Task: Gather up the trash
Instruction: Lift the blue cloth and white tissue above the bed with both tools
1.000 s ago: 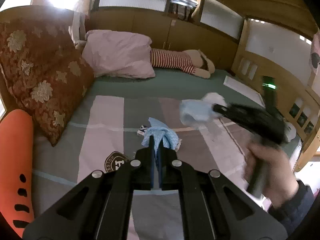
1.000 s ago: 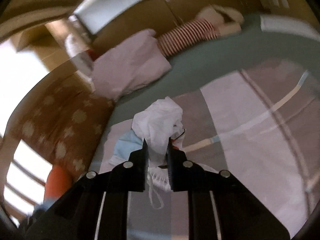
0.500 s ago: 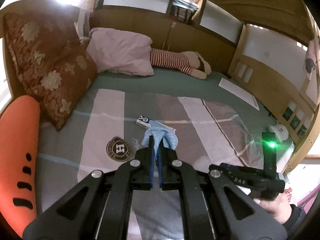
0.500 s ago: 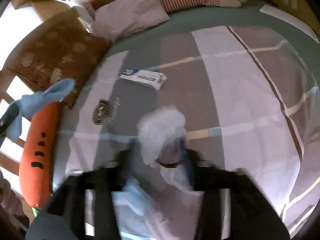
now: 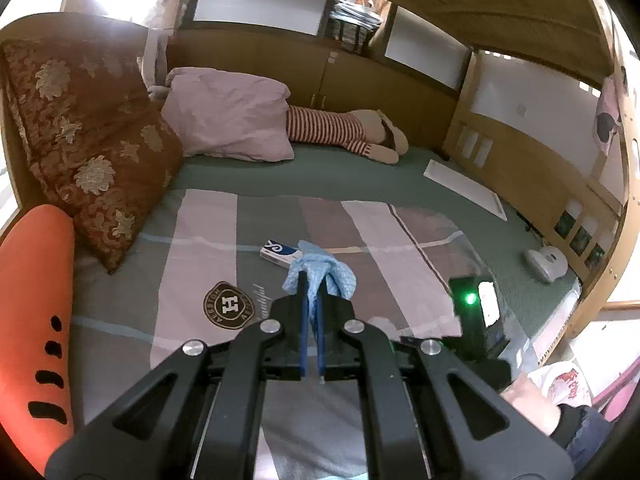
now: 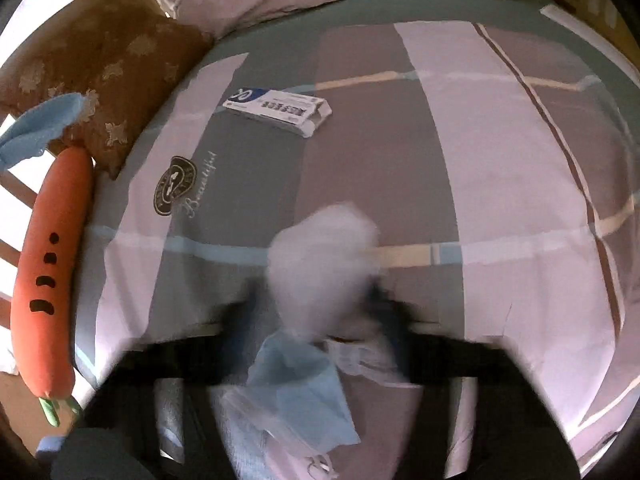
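My left gripper [image 5: 312, 280] is shut on a crumpled blue cloth-like scrap [image 5: 320, 272], held above the striped bedspread. That scrap also shows in the right wrist view [image 6: 44, 128] at the far left. A white and blue cardboard box [image 5: 280, 254] lies on the bedspread just beyond it, and shows in the right wrist view [image 6: 280, 108]. My right gripper [image 6: 320, 312] is blurred by motion; a white crumpled tissue [image 6: 320, 252] sits between its fingers, with a blue mask and clear plastic [image 6: 304, 392] hanging below. The right gripper's body shows in the left wrist view [image 5: 472, 328] at lower right.
An orange carrot plush [image 5: 36, 312] lies along the bed's left edge beside a brown flowered cushion [image 5: 88, 152]. A pink pillow [image 5: 228, 116] and a striped plush doll [image 5: 344, 132] lie at the head. A flat white board [image 5: 464, 188] and a white gadget [image 5: 546, 262] lie by the wooden rail.
My right gripper has swung down and back from mid-bed to the near right edge, carrying the white tissue. My left gripper has lifted slightly, still holding the blue scrap.
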`<control>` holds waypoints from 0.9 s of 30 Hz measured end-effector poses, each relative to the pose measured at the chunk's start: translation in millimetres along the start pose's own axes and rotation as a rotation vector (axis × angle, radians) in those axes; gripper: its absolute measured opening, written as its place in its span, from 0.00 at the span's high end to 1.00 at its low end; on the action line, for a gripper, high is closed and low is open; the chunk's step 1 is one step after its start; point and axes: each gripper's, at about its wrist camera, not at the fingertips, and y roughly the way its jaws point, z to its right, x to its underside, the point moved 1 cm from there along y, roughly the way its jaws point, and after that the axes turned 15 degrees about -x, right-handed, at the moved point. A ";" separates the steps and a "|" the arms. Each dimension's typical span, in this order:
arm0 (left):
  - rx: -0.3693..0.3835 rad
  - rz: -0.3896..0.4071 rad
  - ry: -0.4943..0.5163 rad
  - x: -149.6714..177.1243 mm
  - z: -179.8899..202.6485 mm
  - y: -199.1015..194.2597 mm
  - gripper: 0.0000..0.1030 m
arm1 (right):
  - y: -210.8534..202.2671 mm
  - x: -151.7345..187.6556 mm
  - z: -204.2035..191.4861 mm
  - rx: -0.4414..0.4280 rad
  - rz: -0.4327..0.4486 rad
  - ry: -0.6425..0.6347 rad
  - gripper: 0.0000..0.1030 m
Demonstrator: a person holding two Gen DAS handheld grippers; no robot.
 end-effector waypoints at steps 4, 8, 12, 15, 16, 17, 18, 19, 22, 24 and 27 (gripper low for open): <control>0.002 0.000 0.010 1.2 1.4 -0.3 0.96 | -61.1 -1.1 -35.3 0.038 0.225 -0.122 0.85; 0.005 -0.007 0.015 2.6 2.7 1.3 0.96 | -111.1 12.3 -59.2 0.026 0.405 -0.171 0.85; 0.011 -0.013 0.038 4.7 10.5 2.2 0.96 | -127.3 27.4 -75.9 0.018 0.462 -0.215 0.85; 0.015 -0.017 0.069 8.9 18.5 3.7 0.96 | -122.7 31.0 -81.1 0.018 0.448 -0.243 0.85; 0.014 -0.018 0.077 10.3 20.2 4.5 0.96 | -120.4 29.7 -79.6 0.017 0.440 -0.242 0.85; 0.013 -0.021 0.085 11.7 22.7 5.4 0.96 | -119.3 28.2 -77.6 0.016 0.436 -0.236 0.85; 0.013 -0.024 0.092 12.8 24.3 6.7 0.96 | -119.5 27.2 -75.4 0.013 0.432 -0.229 0.85; 0.012 -0.026 0.096 13.3 25.2 7.3 0.96 | -123.8 29.0 -75.0 0.009 0.430 -0.225 0.85; 0.013 -0.033 0.101 14.4 26.9 9.4 0.96 | -125.6 29.1 -75.7 0.009 0.432 -0.226 0.85; 0.016 -0.036 0.103 14.3 28.3 10.1 0.96 | -128.6 30.8 -76.8 0.010 0.436 -0.229 0.85; 0.028 -0.039 0.107 13.9 33.2 11.2 0.96 | -138.7 39.0 -76.1 0.002 0.450 -0.217 0.85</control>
